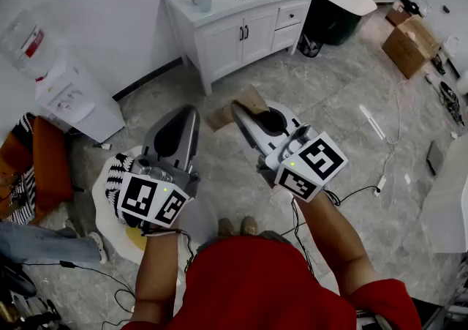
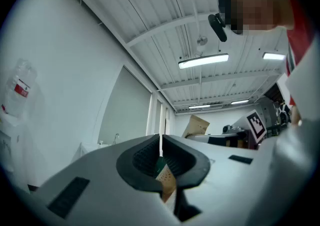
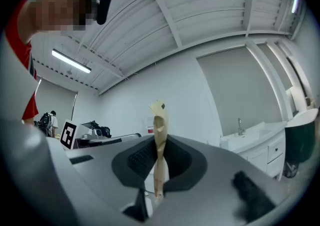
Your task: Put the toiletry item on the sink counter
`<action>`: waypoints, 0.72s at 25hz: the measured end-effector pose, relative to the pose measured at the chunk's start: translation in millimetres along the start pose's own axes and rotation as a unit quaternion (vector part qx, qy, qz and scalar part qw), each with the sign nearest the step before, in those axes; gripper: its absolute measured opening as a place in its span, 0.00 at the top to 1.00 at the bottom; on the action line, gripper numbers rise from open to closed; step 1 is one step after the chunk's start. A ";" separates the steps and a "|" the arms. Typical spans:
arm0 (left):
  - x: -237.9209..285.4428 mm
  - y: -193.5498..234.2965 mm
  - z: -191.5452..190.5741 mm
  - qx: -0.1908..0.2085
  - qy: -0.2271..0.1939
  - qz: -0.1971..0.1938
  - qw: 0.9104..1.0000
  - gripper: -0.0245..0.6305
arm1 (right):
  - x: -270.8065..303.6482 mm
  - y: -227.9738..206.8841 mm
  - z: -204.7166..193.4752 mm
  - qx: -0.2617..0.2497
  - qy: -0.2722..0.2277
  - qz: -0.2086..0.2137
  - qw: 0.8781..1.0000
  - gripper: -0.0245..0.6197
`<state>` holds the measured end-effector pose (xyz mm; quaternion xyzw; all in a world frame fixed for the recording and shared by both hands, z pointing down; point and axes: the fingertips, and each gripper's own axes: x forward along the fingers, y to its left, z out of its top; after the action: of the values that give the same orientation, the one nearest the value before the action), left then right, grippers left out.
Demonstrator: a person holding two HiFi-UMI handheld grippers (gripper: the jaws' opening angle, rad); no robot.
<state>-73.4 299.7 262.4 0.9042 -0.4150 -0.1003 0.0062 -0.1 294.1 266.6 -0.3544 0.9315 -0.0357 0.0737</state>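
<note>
Red short-sleeved shirt [image 1: 256, 285]; left gripper [image 1: 194, 108], right gripper [image 1: 235, 105] grey, black-white marker cubes [image 1: 150, 200].

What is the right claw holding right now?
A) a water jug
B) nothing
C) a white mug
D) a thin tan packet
D: in the right gripper view, the right claw is clamped on a thin tan packet that sticks up between its jaws.
</note>
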 end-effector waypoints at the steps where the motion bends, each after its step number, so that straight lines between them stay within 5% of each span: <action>1: 0.2 -1.6 0.3 0.000 0.000 -0.001 1.000 0.92 | -1.0 0.1 0.6 -0.001 0.000 0.000 1.000 0.89; 18: -4.3 2.6 1.5 0.002 0.001 0.009 1.000 0.92 | -2.1 -2.2 6.5 0.001 -0.006 0.003 1.000 0.89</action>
<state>-78.4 301.3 262.0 0.9007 -0.4232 -0.0983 0.0055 4.0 293.8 260.7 -0.3521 0.9319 -0.0341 0.0802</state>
